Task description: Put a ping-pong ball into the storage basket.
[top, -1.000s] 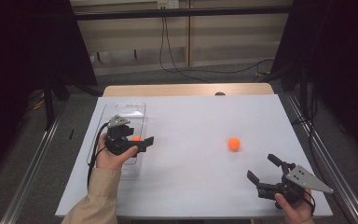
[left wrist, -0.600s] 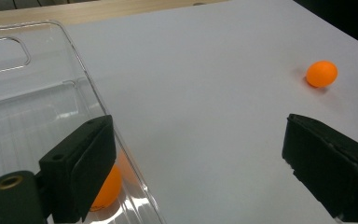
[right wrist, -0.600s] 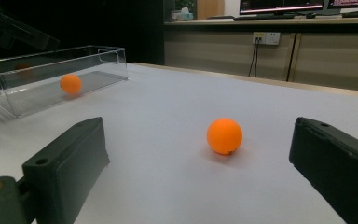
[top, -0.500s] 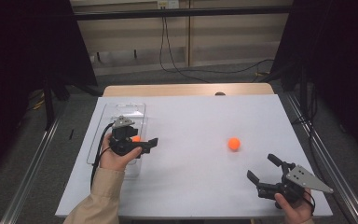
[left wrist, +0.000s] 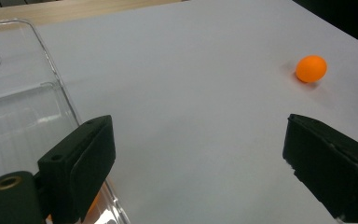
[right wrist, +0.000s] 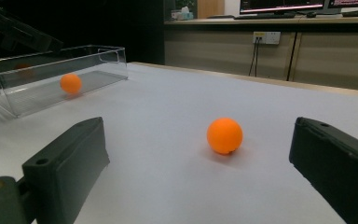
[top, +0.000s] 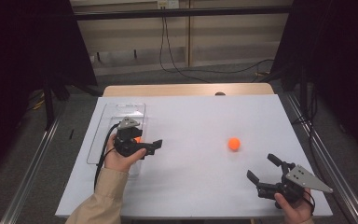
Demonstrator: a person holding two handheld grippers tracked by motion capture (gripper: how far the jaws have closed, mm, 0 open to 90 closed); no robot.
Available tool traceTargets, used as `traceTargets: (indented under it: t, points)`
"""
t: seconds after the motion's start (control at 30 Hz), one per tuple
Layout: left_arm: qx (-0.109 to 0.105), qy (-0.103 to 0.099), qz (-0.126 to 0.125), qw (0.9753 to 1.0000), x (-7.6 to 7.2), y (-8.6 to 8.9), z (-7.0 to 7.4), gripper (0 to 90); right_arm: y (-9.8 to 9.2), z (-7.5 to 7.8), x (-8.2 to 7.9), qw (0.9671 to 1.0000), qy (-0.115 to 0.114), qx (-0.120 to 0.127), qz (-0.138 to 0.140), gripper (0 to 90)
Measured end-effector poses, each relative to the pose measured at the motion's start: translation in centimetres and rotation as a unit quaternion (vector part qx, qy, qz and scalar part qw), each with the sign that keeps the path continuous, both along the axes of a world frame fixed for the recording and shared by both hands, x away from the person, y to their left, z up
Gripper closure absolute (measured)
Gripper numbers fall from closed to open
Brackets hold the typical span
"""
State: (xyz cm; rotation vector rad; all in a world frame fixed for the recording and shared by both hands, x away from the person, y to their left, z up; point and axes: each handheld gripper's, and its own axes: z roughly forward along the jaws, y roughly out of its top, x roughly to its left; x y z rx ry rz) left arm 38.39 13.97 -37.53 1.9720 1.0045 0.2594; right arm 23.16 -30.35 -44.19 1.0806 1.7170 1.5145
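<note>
The tray (right wrist: pixel 51 77) is made of clear, glossy plastic, and the orange ball (right wrist: pixel 224 135) on the table is finished smooth and matt. The table (top: pixel 200 126) is covered by a white, matt, paper-like sheet, with bare pale wood left showing at its far edge.

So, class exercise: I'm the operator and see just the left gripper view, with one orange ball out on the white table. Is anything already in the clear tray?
Observer: Yes. The right gripper view shows a second orange ball lying inside the clear tray.
Operator: Where is the right claw?
Observer: In the high view the right claw is near the front right corner of the table, with its jaws open.
Operator: Is it aimed at the loose ball?
Observer: Yes. In the right gripper view the loose ball sits ahead of the claw, between the two jaws and touching neither.
</note>
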Motion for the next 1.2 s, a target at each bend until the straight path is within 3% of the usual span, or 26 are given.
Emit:
traceTargets:
  t: [0.27,0.97,1.2]
  points:
    - [-0.007,0.005,-0.008,0.9999,-0.1,-0.6,-0.1,8.8,0.1,0.0,0.0,1.0000,0.001,0.001,0.001,3.5]
    - [0.006,0.002,-0.038,0.9993,-0.4,-2.7,-0.7,7.9,0.1,0.0,0.1,1.0000,0.001,0.004,0.000,3.5]
    - [0.001,0.003,-0.043,0.9991,-0.6,-3.4,-0.7,7.6,0.1,0.0,0.1,1.0000,0.002,0.003,0.001,3.5]
